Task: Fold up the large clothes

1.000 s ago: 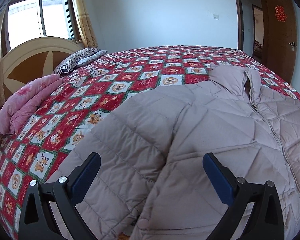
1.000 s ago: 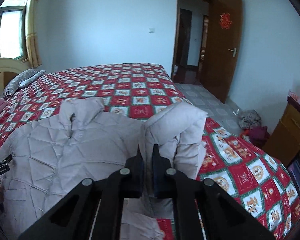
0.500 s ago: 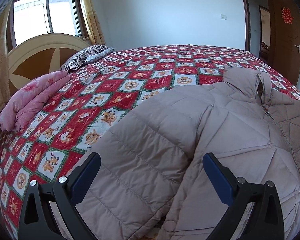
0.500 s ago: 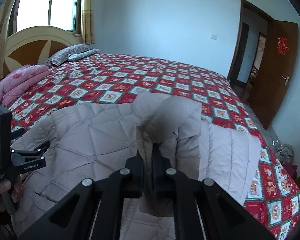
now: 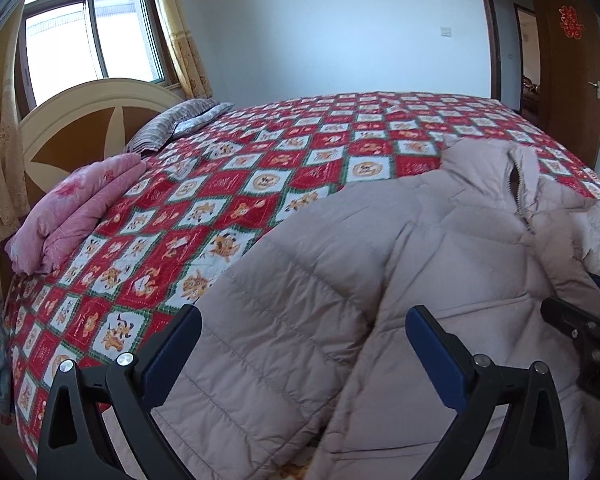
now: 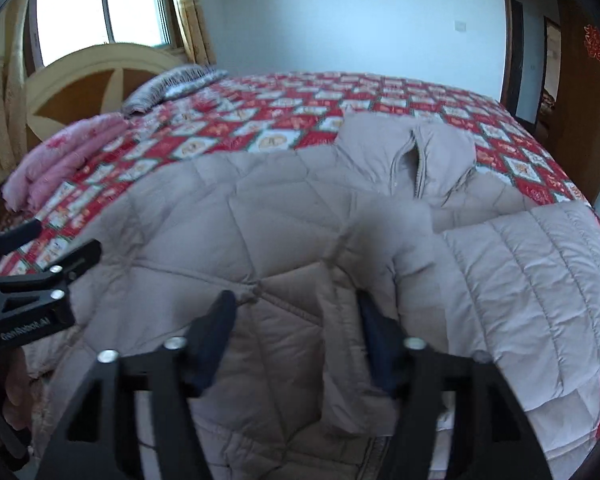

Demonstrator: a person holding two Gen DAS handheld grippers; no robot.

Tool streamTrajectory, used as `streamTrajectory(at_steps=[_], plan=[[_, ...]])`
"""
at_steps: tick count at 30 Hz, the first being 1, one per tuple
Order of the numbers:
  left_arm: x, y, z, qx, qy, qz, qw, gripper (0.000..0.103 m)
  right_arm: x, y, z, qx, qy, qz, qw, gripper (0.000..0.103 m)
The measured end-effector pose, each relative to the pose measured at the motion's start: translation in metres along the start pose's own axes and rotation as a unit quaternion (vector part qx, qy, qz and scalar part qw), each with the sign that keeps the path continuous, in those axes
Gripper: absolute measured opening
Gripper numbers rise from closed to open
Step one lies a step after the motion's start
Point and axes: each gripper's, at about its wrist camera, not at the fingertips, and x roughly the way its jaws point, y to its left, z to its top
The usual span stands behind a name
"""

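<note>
Bed (image 5: 300, 152) with red patterned cover, beige quilted jacket (image 6: 268, 220) spread face up across its near side, one sleeve (image 6: 380, 272) folded over the chest between the opening jaws of the right gripper (image 6: 296, 336), left gripper (image 5: 300, 344) open above the other sleeve (image 5: 284, 320)

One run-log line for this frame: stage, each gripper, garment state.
stage: sleeve fold | right gripper: jaws opening, sleeve cuff between them | left gripper: open, above left sleeve | jacket: flat on bed, zipped
</note>
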Motion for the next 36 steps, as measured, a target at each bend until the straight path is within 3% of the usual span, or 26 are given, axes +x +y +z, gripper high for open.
streamTrajectory(at_steps=[5, 9, 11, 14, 16, 19, 21, 23, 25, 36], plan=[[-0.020, -0.035, 0.021, -0.003, -0.010, -0.029, 0.9995, 0.102, -0.048, -0.020, 0.007, 0.005, -0.051, -0.006, 0.999, 0.068], [-0.039, -0.085, 0.037, 0.025, -0.037, -0.060, 0.9972, 0.102, -0.084, -0.086, 0.013, 0.069, -0.092, -0.066, 0.991, 0.068], [-0.044, -0.114, 0.040, 0.046, -0.052, -0.071, 0.9951, 0.102, -0.093, -0.135, 0.012, 0.128, -0.096, -0.113, 0.981, 0.068], [-0.039, -0.153, 0.036, 0.094, -0.086, -0.024, 0.9916, 0.102, -0.097, -0.196, 0.004, 0.205, -0.093, -0.160, 0.961, 0.068], [-0.024, -0.169, 0.030, 0.125, -0.089, 0.020, 0.9879, 0.102, -0.093, -0.216, 0.003, 0.214, -0.086, -0.180, 0.956, 0.065], [0.012, -0.170, 0.021, 0.149, -0.063, 0.079, 0.9835, 0.102, -0.074, -0.225, 0.003, 0.203, -0.060, -0.160, 0.964, 0.058], [0.034, -0.159, 0.015, 0.143, -0.033, 0.086, 0.9854, 0.102, -0.057, -0.221, 0.001, 0.183, -0.034, -0.126, 0.974, 0.058], [0.048, -0.148, 0.010, 0.124, -0.022, 0.075, 0.9892, 0.102, -0.034, -0.211, -0.004, 0.151, 0.002, -0.141, 0.978, 0.058], [0.059, -0.142, 0.002, 0.115, -0.017, 0.063, 0.9912, 0.102, -0.026, -0.207, -0.012, 0.140, 0.012, -0.164, 0.976, 0.058], [0.091, -0.133, 0.004, 0.092, 0.009, 0.008, 0.9957, 0.102, -0.003, -0.192, -0.034, 0.114, 0.032, -0.235, 0.965, 0.059]])
